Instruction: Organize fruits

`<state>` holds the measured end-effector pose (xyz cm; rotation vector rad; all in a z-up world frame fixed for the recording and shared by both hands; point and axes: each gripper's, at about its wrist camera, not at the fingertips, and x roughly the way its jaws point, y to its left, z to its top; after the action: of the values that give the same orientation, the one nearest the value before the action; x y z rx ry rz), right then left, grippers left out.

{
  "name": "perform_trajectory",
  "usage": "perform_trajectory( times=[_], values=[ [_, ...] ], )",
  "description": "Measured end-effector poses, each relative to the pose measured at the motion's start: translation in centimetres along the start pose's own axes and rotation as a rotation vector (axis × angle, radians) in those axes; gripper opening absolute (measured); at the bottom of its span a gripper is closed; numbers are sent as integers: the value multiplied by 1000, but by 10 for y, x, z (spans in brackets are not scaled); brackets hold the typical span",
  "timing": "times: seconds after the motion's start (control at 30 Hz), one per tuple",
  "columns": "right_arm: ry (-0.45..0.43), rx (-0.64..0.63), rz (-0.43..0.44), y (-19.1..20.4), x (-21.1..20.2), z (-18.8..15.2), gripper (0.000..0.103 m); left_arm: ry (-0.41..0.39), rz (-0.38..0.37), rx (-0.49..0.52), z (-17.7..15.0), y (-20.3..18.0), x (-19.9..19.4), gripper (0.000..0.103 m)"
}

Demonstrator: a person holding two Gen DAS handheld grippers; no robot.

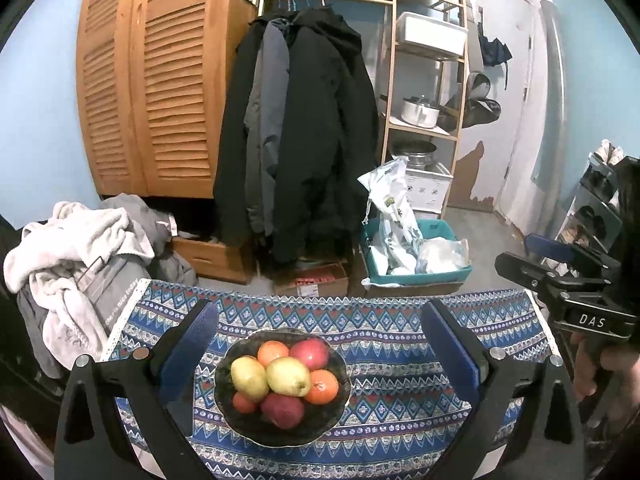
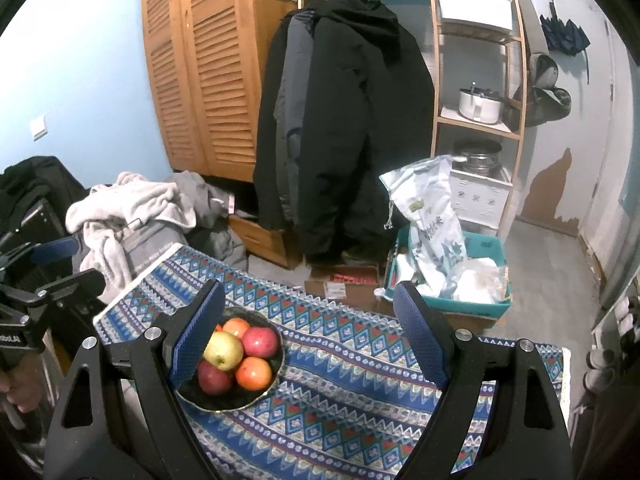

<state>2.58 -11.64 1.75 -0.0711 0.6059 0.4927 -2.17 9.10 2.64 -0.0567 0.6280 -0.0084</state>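
Observation:
A dark bowl (image 1: 340, 408) sits on the blue patterned tablecloth (image 1: 400, 380). It holds two yellow-green pears (image 1: 288, 376), two red apples (image 1: 282, 410) and several oranges (image 1: 323, 386). My left gripper (image 1: 320, 344) is open and empty, its blue pads either side of the bowl and above it. My right gripper (image 2: 308, 328) is open and empty, to the right of the bowl (image 2: 276, 372); its left pad (image 2: 196, 340) hides part of the fruit. The right gripper also shows at the right edge of the left wrist view (image 1: 560, 280).
A heap of clothes (image 1: 80, 264) lies left of the table. Behind it hang dark coats (image 1: 304, 140), beside a wooden wardrobe (image 1: 156, 80), a shelf rack (image 1: 424, 92), a teal bin with bags (image 1: 416, 252) and a cardboard box (image 1: 312, 280).

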Motion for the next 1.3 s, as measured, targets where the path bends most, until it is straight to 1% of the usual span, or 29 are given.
perform_trajectory(
  times=[0.43,0.77,1.3],
  values=[
    [-3,2,-8,-2,-5,-1,85,-1,-3,2,1,-5,-1,102],
    [-1,0,-10,-2,-5,-1,85,8,-8,-18,1,-2,1,102],
    [3,-1,-6,-2,-4,-1,85,14,-7,-3,-1,-4,0,102]
  ],
)
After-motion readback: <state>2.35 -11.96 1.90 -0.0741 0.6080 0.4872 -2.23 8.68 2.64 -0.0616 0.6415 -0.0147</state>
